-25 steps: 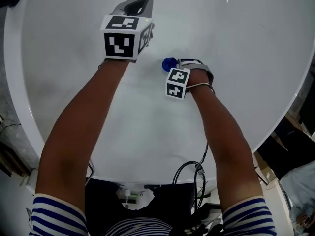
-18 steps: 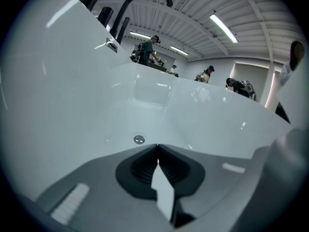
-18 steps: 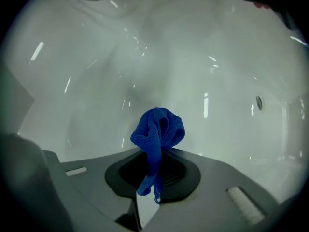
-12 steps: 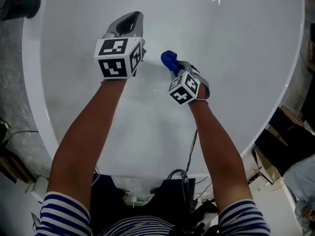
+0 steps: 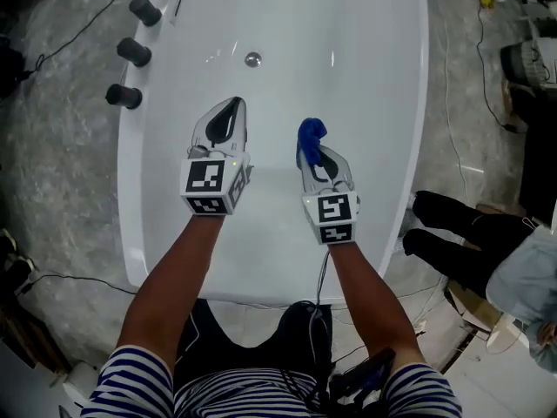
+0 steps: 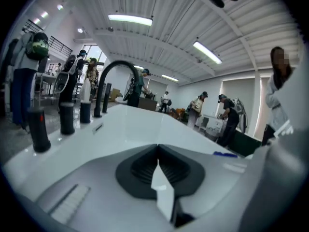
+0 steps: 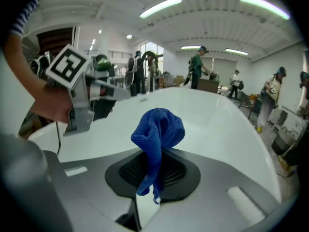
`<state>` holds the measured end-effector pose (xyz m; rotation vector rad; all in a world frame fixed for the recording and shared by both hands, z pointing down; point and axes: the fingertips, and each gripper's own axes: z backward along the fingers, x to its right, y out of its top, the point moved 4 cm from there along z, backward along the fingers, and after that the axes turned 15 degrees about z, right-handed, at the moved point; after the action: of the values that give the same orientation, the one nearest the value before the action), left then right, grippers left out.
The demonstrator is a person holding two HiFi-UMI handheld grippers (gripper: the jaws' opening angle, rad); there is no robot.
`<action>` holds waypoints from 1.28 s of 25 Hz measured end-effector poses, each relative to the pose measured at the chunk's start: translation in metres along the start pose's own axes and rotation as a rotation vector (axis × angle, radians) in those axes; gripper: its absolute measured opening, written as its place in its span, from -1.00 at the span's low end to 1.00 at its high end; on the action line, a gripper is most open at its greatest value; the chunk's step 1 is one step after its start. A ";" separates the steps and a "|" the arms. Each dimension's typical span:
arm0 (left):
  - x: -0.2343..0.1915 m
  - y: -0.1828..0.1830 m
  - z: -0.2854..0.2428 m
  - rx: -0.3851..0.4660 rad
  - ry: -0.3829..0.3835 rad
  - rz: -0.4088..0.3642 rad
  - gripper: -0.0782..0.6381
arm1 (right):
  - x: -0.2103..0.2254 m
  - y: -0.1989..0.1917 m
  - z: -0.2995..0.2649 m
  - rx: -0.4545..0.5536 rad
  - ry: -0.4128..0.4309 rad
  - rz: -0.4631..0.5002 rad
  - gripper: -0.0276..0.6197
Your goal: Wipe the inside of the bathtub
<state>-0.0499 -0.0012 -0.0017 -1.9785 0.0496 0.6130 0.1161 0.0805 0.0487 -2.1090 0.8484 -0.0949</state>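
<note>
Head view: right gripper [image 5: 312,152] is pinching a blue cloth [image 5: 311,134]. The cloth is bunched up past the tips, and the right gripper view shows a short tail hanging down between the jaws. It's probably held that way so the soft bunch, not the jaws, meets the bathtub [image 5: 130,225].

Left gripper [image 5: 228,113] is pressed together with nothing in it; the left gripper view shows the jaws meeting on air. It sits just left of the right gripper at about the same level, apparently idle and kept out of the cloth's way.

Both grippers hang over the inside of the bathtub at the end nearest the person. Both gripper views look level across the room, so the cloth looks lifted off the white surface, with no wiping contact at present. The drain [image 5: 252,59] is ahead of both grippers, well apart. Three dark knobs [image 5: 135,52] sit on the rim, ahead and left of the left gripper.

Both forearms reach forward, roughly parallel, wrists straight. The marker cubes face up and the tips point away along the tub. To wipe, the cloth would need lowering onto the tub floor.
</note>
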 end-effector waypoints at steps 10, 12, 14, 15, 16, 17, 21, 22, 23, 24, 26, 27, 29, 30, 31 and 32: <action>0.170 0.197 0.151 0.211 -0.204 -0.160 -0.77 | 0.087 0.200 0.248 0.410 -0.257 -0.097 -0.74; 0.190 0.222 0.184 0.239 -0.227 -0.182 -0.77 | 0.083 0.223 0.288 0.450 -0.300 -0.083 -0.74; 0.200 0.244 0.208 0.269 -0.234 -0.202 -0.77 | 0.079 0.246 0.316 0.488 -0.354 -0.042 -0.74; 0.204 0.254 0.217 0.282 -0.231 -0.214 -0.77 | 0.078 0.258 0.327 0.504 -0.378 -0.028 -0.74; 0.206 0.263 0.226 0.297 -0.229 -0.224 -0.77 | 0.075 0.268 0.337 0.520 -0.396 -0.036 -0.74; 0.209 0.271 0.235 0.315 -0.230 -0.231 -0.77 | 0.070 0.277 0.346 0.539 -0.407 -0.057 -0.74; 0.225 0.298 0.266 0.372 -0.238 -0.232 -0.77 | 0.050 0.298 0.376 0.633 -0.405 -0.120 -0.74; 0.230 0.303 0.271 0.386 -0.242 -0.231 -0.77 | 0.047 0.302 0.382 0.648 -0.405 -0.115 -0.74; 0.235 0.308 0.276 0.402 -0.248 -0.228 -0.77 | 0.044 0.305 0.387 0.656 -0.404 -0.106 -0.74; 0.238 0.311 0.280 0.414 -0.253 -0.224 -0.77 | 0.041 0.307 0.391 0.660 -0.402 -0.103 -0.74; 0.244 0.314 0.288 0.423 -0.262 -0.233 -0.77 | 0.037 0.310 0.397 0.663 -0.393 -0.114 -0.74; 0.247 0.315 0.291 0.423 -0.267 -0.246 -0.77 | 0.036 0.310 0.399 0.664 -0.392 -0.120 -0.74; 0.254 0.315 0.296 0.422 -0.278 -0.261 -0.77 | 0.033 0.311 0.404 0.669 -0.395 -0.120 -0.74; 0.257 0.314 0.298 0.426 -0.285 -0.259 -0.77 | 0.031 0.310 0.406 0.667 -0.392 -0.117 -0.74; 0.261 0.312 0.300 0.431 -0.291 -0.256 -0.77 | 0.029 0.308 0.408 0.659 -0.385 -0.115 -0.74; 0.265 0.312 0.301 0.433 -0.298 -0.254 -0.77 | 0.027 0.306 0.408 0.651 -0.378 -0.117 -0.74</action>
<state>-0.0304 0.1648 -0.4815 -1.4338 -0.2317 0.6605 0.1143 0.2139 -0.4447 -1.4914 0.3912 -0.0255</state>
